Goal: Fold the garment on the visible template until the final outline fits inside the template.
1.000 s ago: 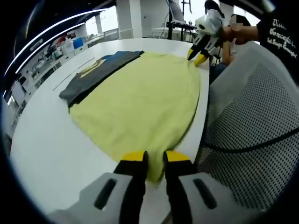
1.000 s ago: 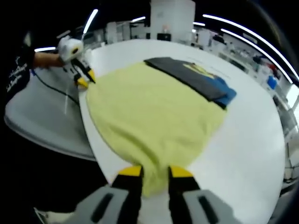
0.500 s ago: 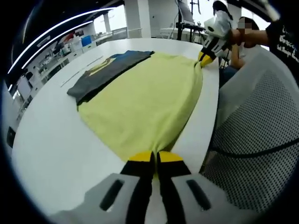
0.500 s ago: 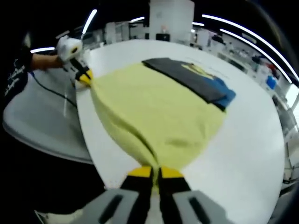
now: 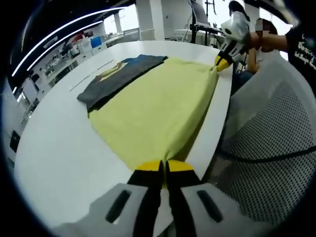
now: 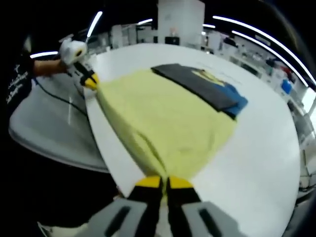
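Note:
A pale yellow garment (image 5: 158, 101) lies spread on the white table (image 5: 54, 148), its near edge stretched straight between the two grippers. My left gripper (image 5: 163, 167) is shut on one corner of that edge at the table's rim. My right gripper (image 6: 160, 182) is shut on the other corner. Each gripper also appears far off in the other's view: the right gripper (image 5: 223, 61) and the left gripper (image 6: 91, 82), both closed on yellow cloth. A dark grey template (image 5: 121, 74) with blue and yellow patches lies partly under the garment's far side, also seen as the template (image 6: 200, 81).
A grey mesh chair (image 5: 276, 128) stands close against the table rim beside the stretched edge. A person's hand and dark sleeve (image 6: 29, 66) hold the far gripper. Benches and shelves (image 6: 276, 69) line the room beyond the table.
Both grippers stood open around the garment's edge one second ago and have since shut on it. The edge between them has pulled straight and taut along the table rim.

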